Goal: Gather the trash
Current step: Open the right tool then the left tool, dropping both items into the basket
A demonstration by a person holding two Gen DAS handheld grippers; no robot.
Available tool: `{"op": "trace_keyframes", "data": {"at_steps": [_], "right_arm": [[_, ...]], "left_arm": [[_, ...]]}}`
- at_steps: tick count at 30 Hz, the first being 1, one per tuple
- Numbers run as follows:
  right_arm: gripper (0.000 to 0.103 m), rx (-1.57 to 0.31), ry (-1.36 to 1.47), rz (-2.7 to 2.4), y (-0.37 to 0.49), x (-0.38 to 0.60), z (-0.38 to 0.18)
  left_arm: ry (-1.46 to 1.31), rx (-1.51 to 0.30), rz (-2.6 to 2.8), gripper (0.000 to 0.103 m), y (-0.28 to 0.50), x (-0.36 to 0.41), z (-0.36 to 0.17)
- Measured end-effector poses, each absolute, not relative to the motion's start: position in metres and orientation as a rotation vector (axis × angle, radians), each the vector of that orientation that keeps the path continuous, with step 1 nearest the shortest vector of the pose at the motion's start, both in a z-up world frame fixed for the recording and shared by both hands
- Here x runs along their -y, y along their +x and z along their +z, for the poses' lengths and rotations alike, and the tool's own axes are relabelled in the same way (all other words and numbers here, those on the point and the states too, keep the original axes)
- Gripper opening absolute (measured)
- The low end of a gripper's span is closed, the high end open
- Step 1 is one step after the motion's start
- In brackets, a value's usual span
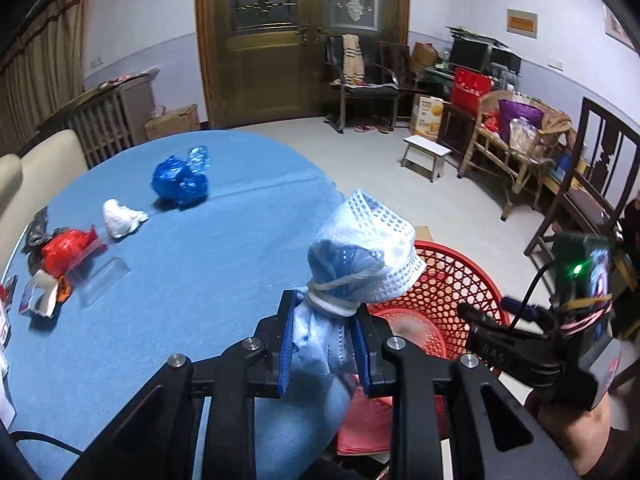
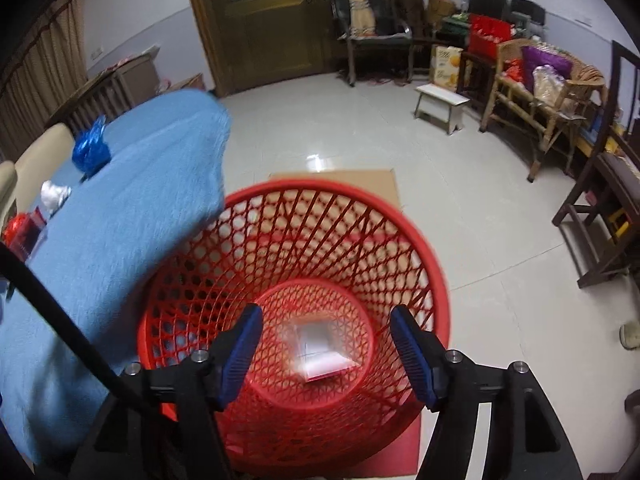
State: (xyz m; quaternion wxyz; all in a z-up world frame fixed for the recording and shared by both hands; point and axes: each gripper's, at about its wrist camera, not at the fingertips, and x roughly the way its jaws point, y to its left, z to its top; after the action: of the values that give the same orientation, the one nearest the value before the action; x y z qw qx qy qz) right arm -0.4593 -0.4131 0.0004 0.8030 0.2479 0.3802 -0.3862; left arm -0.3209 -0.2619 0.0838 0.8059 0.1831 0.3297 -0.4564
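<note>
Trash rides in my left tongs (image 1: 326, 344): a bundled face mask (image 1: 360, 268) pinched tight, the red basket (image 1: 452, 280) just beyond. My right tongs (image 2: 326, 354) hang spread and empty over it. Letting go early, I judge, drops the mask on the basket's rim.

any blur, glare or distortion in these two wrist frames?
Left wrist: mostly sharp, bundled face mask crisp, strong fisheye bend on the blue table, dark corner vignette. Right wrist: motion blur on the table edge and red basket rim, floor glare spot beyond the basket, clear packet inside looks smeared.
</note>
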Motion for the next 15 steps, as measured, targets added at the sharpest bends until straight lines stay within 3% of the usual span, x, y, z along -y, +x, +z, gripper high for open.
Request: {"op": "trace_keyframes", "data": {"at_steps": [11,13,15], "right_arm": [[0.071,-0.607,0.517,-0.962,-0.488,0.44,0.059],[0.071,-0.579,0.511,-0.991,-0.495,0.444,0.071],[0.072,-0.553,0.503,-1.016,-0.501,0.449,0.082]], "left_arm": [[0.461,-0.748,-1.085,0.031,-0.345,0.319,0.065],[0.486,-0.767,-1.101,0.045,-0.35,0.332,0.056],[0.509,-0.767,-1.11,0.073,-0.356,0.341,0.05]]}}
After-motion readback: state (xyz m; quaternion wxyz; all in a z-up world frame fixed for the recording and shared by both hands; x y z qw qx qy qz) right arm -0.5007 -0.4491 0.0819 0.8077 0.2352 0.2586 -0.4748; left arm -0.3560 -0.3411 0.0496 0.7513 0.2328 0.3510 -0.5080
